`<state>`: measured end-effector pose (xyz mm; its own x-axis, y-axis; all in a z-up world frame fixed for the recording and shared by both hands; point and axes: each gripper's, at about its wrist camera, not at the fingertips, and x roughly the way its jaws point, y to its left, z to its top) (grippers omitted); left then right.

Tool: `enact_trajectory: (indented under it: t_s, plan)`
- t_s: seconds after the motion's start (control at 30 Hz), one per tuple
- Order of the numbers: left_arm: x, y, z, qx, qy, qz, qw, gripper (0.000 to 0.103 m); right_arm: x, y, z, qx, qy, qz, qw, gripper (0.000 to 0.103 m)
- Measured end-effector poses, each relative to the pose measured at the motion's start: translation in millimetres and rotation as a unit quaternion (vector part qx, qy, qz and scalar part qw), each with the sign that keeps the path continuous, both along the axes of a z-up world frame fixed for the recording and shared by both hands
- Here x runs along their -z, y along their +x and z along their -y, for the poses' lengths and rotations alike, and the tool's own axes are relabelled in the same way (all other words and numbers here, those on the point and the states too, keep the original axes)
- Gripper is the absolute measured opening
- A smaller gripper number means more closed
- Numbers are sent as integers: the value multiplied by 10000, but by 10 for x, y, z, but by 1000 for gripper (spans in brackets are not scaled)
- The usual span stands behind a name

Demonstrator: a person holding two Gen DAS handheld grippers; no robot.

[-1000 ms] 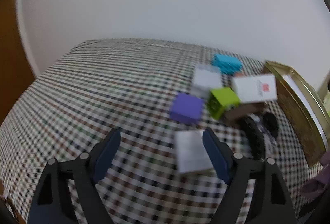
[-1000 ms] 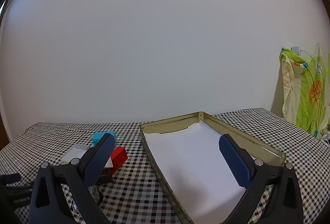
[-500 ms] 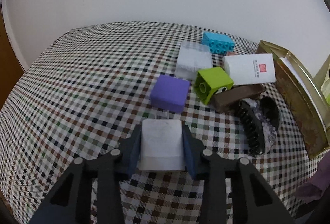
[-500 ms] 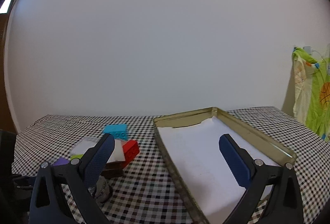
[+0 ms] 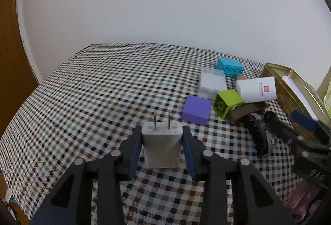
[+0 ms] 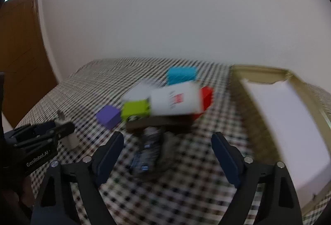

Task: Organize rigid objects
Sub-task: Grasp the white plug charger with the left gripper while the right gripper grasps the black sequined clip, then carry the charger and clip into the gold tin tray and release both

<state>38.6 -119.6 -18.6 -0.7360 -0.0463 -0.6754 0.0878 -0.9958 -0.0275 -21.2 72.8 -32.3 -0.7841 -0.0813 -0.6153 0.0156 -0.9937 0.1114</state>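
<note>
My left gripper [image 5: 162, 138] is shut on a white plug adapter [image 5: 161, 145], lifted off the cloth with its two prongs pointing forward. Beyond it lie a purple cube [image 5: 196, 109], a green brick [image 5: 227, 102], a white card box [image 5: 256, 90], a blue brick [image 5: 230, 66], a pale box [image 5: 212, 82] and a black hair claw [image 5: 261, 138]. My right gripper [image 6: 167, 143] hangs over the hair claw [image 6: 148, 150] with its jaws wide and closing; the pads touch nothing. In this blurred view a red brick [image 6: 206, 94] shows behind the card box [image 6: 175, 99].
A gold tin tray [image 6: 269, 121] lined with white paper [image 6: 289, 117] lies to the right of the pile. The checked tablecloth [image 5: 93, 100] covers the table up to a white wall. A wooden door [image 6: 18, 55] stands at the left.
My left gripper closed on the plug adapter and lifted it off the cloth. My right gripper swung left and down from the tray toward the pile, and its jaws narrowed a little.
</note>
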Motion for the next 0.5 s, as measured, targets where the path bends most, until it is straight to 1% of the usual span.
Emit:
enact_trajectory:
  t_s: [0.07, 0.1, 0.13, 0.17, 0.2, 0.23, 0.27, 0.4, 0.47, 0.5]
  plan:
    - [-20, 12, 47, -14, 7, -8, 10000, 37, 90, -126, 71, -75, -75, 294, 9995, 88]
    - [-35, 41, 62, -24, 3, -11, 10000, 37, 149, -204, 135, -97, 4, 534, 9985, 85]
    - [-44, 58, 83, -44, -5, -20, 10000, 37, 193, -240, 191, -100, 119, 700, 9974, 79]
    - [-53, 68, 100, -61, -11, -33, 10000, 37, 226, -289, 235, -96, 213, 817, 9964, 65]
    - [-57, 45, 95, -81, -18, -42, 10000, 37, 254, -321, 256, -26, 359, 930, 9950, 58]
    - [-64, 37, 97, -98, -35, -54, 9999, 37, 265, -332, 266, 17, 420, 972, 9944, 55]
    - [-72, 33, 95, -119, -60, -61, 9999, 37, 270, -337, 265, 31, 427, 990, 9942, 49]
    - [-112, 36, 63, -152, -117, -88, 9998, 37, 262, -305, 224, 35, 296, 887, 9956, 45]
    - [-147, 51, 15, -146, -194, -133, 9996, 37, 210, -245, 180, 5, 185, 678, 9975, 45]
    - [-171, 62, -14, -138, -224, -163, 9995, 37, 152, -183, 151, 6, 166, 500, 9986, 45]
